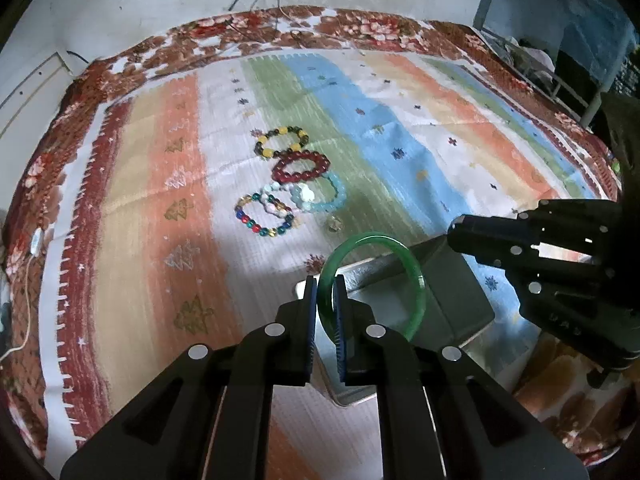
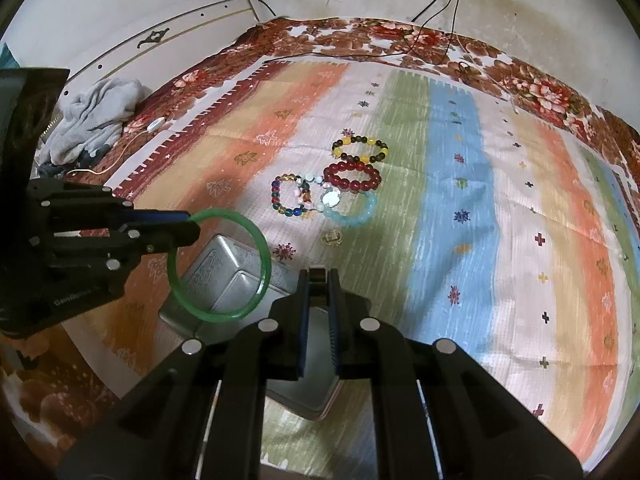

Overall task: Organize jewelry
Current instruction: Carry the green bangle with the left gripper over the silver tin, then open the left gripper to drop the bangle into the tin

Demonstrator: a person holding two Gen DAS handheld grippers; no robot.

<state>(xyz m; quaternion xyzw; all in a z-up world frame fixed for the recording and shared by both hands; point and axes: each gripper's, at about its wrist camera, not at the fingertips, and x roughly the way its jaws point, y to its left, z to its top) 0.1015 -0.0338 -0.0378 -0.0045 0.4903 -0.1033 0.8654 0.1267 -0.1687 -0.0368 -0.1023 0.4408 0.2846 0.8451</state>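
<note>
My left gripper [image 1: 325,294] is shut on a green bangle [image 1: 416,280] and holds it above an open metal tin [image 1: 460,304]. In the right wrist view the bangle [image 2: 262,248] hangs over the tin [image 2: 224,280], held by the left gripper [image 2: 190,222]. My right gripper [image 2: 318,280] is shut on the tin's lid edge [image 2: 319,275]; it shows in the left wrist view [image 1: 454,232] at the tin's far corner. Several bead bracelets lie together on the cloth: yellow-and-dark [image 1: 282,141], dark red [image 1: 301,166], light blue [image 1: 328,196], multicolour [image 1: 264,216]. A small clear ring [image 1: 334,224] lies near them.
A striped cloth [image 2: 460,220] covers the bed, with a floral blanket [image 2: 400,38] around it. A grey garment [image 2: 96,116] is heaped at the left. Cables [image 2: 440,8] run down the wall at the back.
</note>
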